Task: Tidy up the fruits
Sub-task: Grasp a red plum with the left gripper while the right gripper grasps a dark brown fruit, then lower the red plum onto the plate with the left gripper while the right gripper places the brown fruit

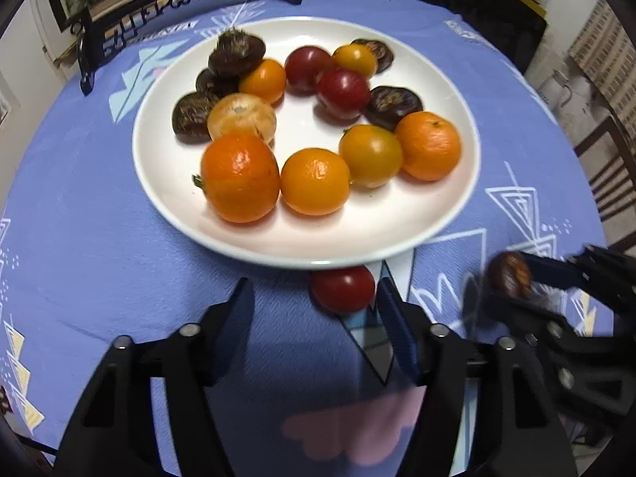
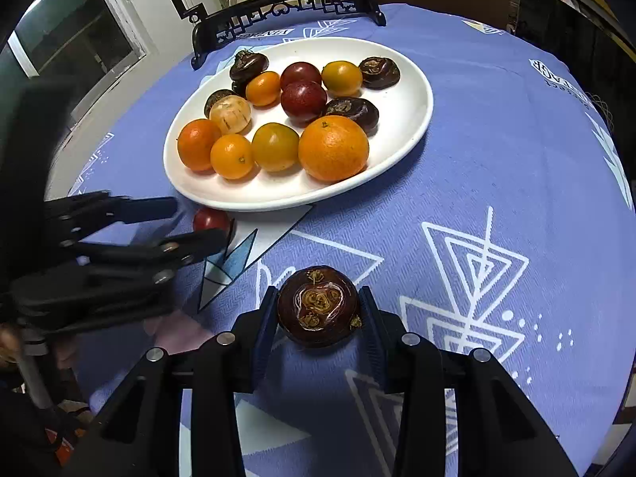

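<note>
**Dark corm gripped on the right, red tomato waiting between the left fingers**

The right gripper [image 2: 318, 310] is clenched on a dark brown, flattened round water chestnut [image 2: 318, 306], one pad pressing each side at its widest girth, the scarred top facing the camera. It reads as light, hard-skinned and rigid, so a grip across the middle looks secure; the glossy skin could slide if the pads sit off-centre.

The left gripper [image 1: 314, 310] stands released, its fingers astride a small glossy red cherry tomato [image 1: 342, 289] that lies on the blue patterned tablecloth [image 2: 497, 139], just beside the near rim of the white ceramic plate [image 1: 397, 238]. The right-hand pad looks close to the tomato, the other well apart; no pressure shows. This fruit is probably light, smooth, thin-skinned and apt to roll or burst, so I would take it gently across its equator, with both pads level.

On the plate lie orange mandarins [image 1: 240, 177], yellow-orange tomatoes [image 1: 370, 155], dark red tomatoes [image 1: 344, 91], more brown water chestnuts [image 1: 393, 105] and one pale peeled-looking bulb [image 1: 241, 117], mostly touching in loose groups. A black ornate stand [image 2: 286, 12] sits beyond the plate.
</note>
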`<state>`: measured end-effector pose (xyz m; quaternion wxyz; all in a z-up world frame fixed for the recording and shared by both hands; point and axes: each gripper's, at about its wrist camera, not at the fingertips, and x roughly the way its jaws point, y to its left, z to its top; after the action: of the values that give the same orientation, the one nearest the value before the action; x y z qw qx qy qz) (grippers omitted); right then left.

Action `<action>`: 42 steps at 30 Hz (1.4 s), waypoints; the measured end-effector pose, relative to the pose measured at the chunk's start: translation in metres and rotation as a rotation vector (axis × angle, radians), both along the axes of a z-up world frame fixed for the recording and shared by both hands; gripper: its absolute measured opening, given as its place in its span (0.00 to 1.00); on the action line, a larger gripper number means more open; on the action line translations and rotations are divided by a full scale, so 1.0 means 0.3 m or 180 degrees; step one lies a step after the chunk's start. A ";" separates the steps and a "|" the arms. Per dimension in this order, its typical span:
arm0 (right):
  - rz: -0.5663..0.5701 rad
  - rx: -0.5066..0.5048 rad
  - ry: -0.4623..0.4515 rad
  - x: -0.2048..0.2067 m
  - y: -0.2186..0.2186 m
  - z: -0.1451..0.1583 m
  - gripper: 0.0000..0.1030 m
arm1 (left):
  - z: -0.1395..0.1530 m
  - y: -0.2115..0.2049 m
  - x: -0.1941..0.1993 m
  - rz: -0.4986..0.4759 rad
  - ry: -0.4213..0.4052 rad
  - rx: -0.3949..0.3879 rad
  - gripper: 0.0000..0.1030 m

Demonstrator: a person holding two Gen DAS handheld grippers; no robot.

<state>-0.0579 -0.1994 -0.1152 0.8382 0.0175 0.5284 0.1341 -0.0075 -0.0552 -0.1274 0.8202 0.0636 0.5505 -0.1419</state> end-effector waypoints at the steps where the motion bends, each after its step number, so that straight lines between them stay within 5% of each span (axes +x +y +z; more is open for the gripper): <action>1: -0.0005 0.0011 -0.0004 -0.005 -0.002 0.002 0.40 | -0.006 -0.004 0.005 0.0007 0.0026 -0.0014 0.51; 3: -0.0005 0.0019 -0.0007 -0.013 -0.007 0.005 0.40 | 0.002 -0.018 -0.002 -0.0080 0.0054 -0.0050 0.30; 17: 0.0019 0.0140 -0.0130 -0.012 0.014 0.060 0.40 | 0.195 0.102 -0.031 -0.0122 -0.0181 0.0013 0.30; 30: -0.0130 0.0115 -0.0895 0.211 0.054 0.358 0.40 | 0.412 0.065 0.214 0.0007 -0.0751 0.0017 0.30; 42: -0.0167 0.0199 -0.0906 0.307 0.040 0.364 0.40 | 0.381 0.013 0.288 -0.0007 -0.0716 0.0092 0.30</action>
<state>0.0342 -0.1875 -0.0060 0.9069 0.0382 0.3991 0.1296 0.0788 -0.0513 -0.0130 0.8756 0.0916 0.4570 -0.1267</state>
